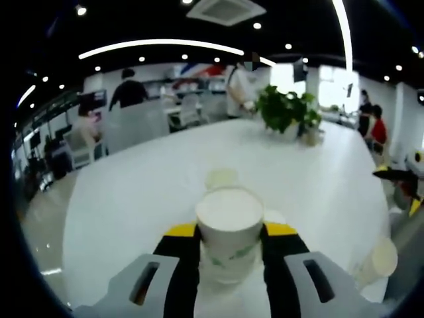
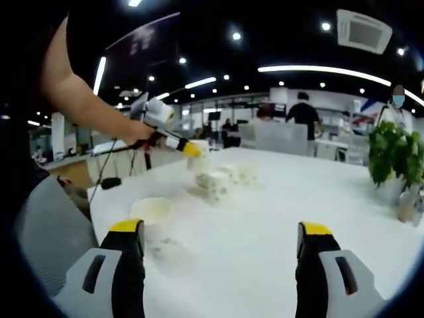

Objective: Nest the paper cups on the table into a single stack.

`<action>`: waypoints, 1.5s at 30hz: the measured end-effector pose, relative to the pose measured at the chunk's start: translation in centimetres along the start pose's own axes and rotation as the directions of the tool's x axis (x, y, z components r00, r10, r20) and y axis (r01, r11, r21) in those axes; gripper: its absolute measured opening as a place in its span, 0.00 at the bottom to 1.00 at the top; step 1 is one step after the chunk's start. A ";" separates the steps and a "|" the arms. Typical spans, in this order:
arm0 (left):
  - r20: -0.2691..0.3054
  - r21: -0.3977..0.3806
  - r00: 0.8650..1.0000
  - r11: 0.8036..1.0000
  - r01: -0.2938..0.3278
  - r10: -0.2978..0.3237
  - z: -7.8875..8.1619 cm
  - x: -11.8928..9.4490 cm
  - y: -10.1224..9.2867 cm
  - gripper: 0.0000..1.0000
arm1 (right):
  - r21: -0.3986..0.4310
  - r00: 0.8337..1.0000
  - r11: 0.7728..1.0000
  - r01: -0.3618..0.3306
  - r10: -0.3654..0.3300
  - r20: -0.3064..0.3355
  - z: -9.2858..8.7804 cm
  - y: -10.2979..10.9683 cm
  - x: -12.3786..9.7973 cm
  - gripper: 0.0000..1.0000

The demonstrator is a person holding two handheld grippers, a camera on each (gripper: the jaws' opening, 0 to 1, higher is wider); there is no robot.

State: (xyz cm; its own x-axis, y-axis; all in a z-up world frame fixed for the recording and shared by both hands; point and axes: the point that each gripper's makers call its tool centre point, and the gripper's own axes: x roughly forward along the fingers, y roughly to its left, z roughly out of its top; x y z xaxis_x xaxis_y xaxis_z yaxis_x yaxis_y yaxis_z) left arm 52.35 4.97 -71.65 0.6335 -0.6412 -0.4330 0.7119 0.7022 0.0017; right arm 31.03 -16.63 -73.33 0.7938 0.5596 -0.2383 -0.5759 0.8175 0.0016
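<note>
The left gripper [image 1: 228, 246] has its yellow-tipped jaws closed snugly on a paper cup [image 1: 229, 232], one pad on each side of the cup's wall, the cup upright with its open mouth facing up. The right gripper [image 2: 220, 238] has its jaws spread wide with nothing between them, hovering over bare tabletop.

Going from big to small: the white table [image 1: 132, 192] is a broad, smooth, rounded slab with a faint sheen, running well away toward the far side of the room. On its far right stands a leafy green plant [image 1: 286, 109] in a pale pot. In the right gripper view, a small cluster of cups [image 2: 215, 180] sits on the far left part of the table, just beneath the held cup, and a single cup [image 2: 151, 213] stands near, just beside the open left jaw. In the left gripper view, another cup [image 1: 221, 178] sits just beyond the held one, and one more [image 1: 381, 260] rests at the near right edge.

All the cups are thin white paper, tapered with rolled rims; the held one shows a green printed mark on its wall.

I'd judge the work is mid-carry: the held cup needs lowering straight into an upright neighbour, mouth to mouth aligned, gently enough not to crush the soft wall.
</note>
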 end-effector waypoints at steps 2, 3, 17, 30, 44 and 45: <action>-0.002 0.001 1.000 1.000 0.004 -0.004 0.2 -0.1 0.0 0.34 | -0.001 1.000 1.000 0.001 -0.001 0.001 0.0 0.0 0.0 0.94; -0.002 0.000 1.000 1.000 0.005 -0.005 0.2 -0.1 0.0 0.34 | -0.001 1.000 1.000 0.002 -0.002 0.001 0.0 0.0 0.0 0.94; -0.002 0.038 0.994 0.993 0.108 -0.108 1.2 -1.0 -4.1 0.33 | -0.008 1.000 1.000 -0.001 0.001 0.000 0.0 0.0 0.1 0.94; 0.023 0.066 0.980 0.979 0.194 -0.196 2.3 -2.5 -8.0 0.33 | -0.024 1.000 1.000 -0.018 0.018 -0.003 -0.1 0.4 0.2 0.93; 0.055 0.111 0.950 0.948 0.300 -0.307 4.0 -4.7 -12.9 0.33 | -0.024 0.997 0.997 -0.073 0.073 0.023 2.0 1.7 1.0 0.91; 0.054 0.117 0.948 0.945 0.306 -0.314 4.1 -4.9 -13.2 0.33 | -0.015 0.996 0.997 -0.079 0.080 0.035 2.6 1.8 1.1 0.91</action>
State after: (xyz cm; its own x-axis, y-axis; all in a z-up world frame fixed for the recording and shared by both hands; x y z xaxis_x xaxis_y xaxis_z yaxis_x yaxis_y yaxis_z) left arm 41.09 -2.48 -65.89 0.3936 -0.8449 -0.3623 0.9019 0.4312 -0.0257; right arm 31.40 -14.22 -71.11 0.7517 0.6273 -0.2036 -0.6398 0.7685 0.0056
